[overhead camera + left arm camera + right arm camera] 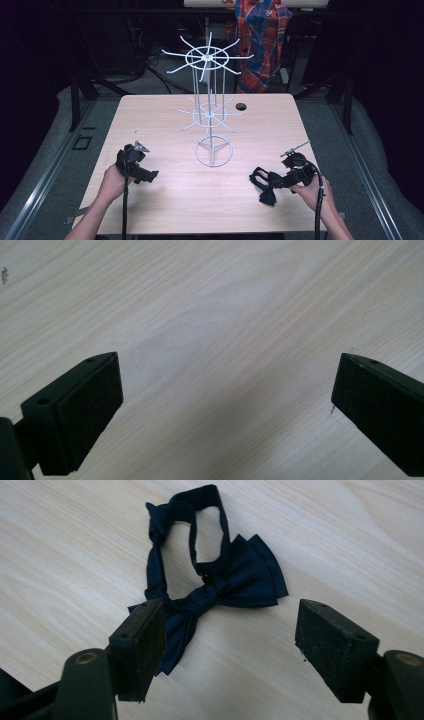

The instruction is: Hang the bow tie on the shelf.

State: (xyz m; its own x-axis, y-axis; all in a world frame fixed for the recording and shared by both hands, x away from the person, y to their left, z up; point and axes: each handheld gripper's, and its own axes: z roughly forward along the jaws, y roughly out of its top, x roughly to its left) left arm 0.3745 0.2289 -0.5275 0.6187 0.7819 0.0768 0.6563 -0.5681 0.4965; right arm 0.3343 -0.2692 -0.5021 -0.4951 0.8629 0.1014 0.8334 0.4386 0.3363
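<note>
Lying flat — bow tie (220,582) on table (165,200) | right claw (227,650) agape

Left gripper (227,395) and right gripper (227,645), both open-jawed, low.

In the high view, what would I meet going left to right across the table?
left gripper → white wire rack → dark blue bow tie → right gripper, jaws open right at the bow tie.
</note>
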